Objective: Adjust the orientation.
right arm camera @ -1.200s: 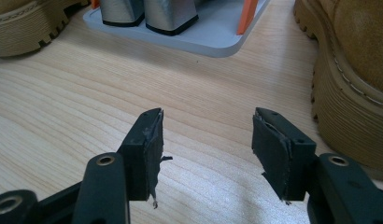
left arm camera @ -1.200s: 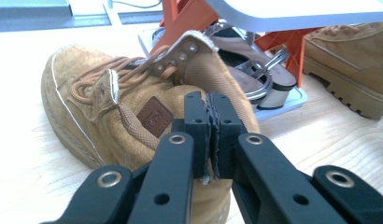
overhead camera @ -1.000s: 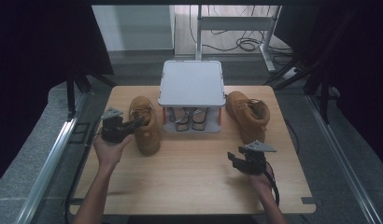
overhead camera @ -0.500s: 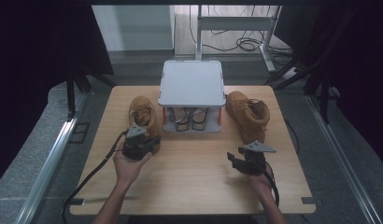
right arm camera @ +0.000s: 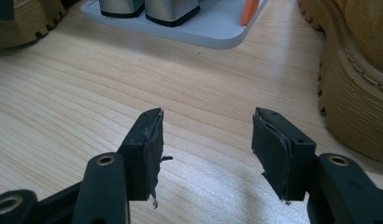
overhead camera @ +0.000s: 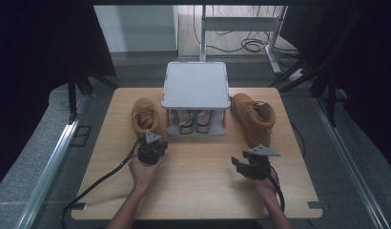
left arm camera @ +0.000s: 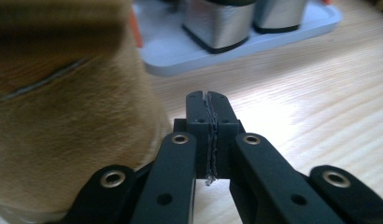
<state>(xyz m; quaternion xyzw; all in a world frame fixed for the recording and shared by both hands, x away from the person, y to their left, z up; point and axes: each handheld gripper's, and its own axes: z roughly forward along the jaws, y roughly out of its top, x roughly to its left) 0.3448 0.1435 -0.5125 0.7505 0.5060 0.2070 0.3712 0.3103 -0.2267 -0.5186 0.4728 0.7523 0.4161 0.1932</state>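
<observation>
High view first: there's a grey rack (overhead camera: 196,86) sitting at the far middle of the wooden tabletop (overhead camera: 198,191), with a pair of shoes tucked under its top shelf. One tan boot (overhead camera: 145,116) stands just left of the rack, toe pointing away from it toward the near edge. The other boot (overhead camera: 253,118) lies just right of the rack. The left gripper (overhead camera: 151,143) sits right at the near end of the left boot, so close that whether they touch is hard to call from up here. The right gripper (overhead camera: 242,165) hangs over bare wood in front of the rack's right side, near the right boot's sole but clear of it.

Left gripper view: the left gripper (left arm camera: 209,100) has its jaws pressed flat together with nothing pinched between them, tips low over the tabletop (left arm camera: 320,88). The tan boot (left arm camera: 63,121) bulks up right beside the jaws, and the rack's base tray (left arm camera: 203,51) is just beyond it.

Right gripper view: the right gripper (right arm camera: 207,128) has its jaws spread wide apart, holding nothing, just wood grain showing in the gap. The right boot's lugged sole (right arm camera: 353,107) runs alongside it, and the rack's tray (right arm camera: 213,28) is straight ahead, well off.
</observation>
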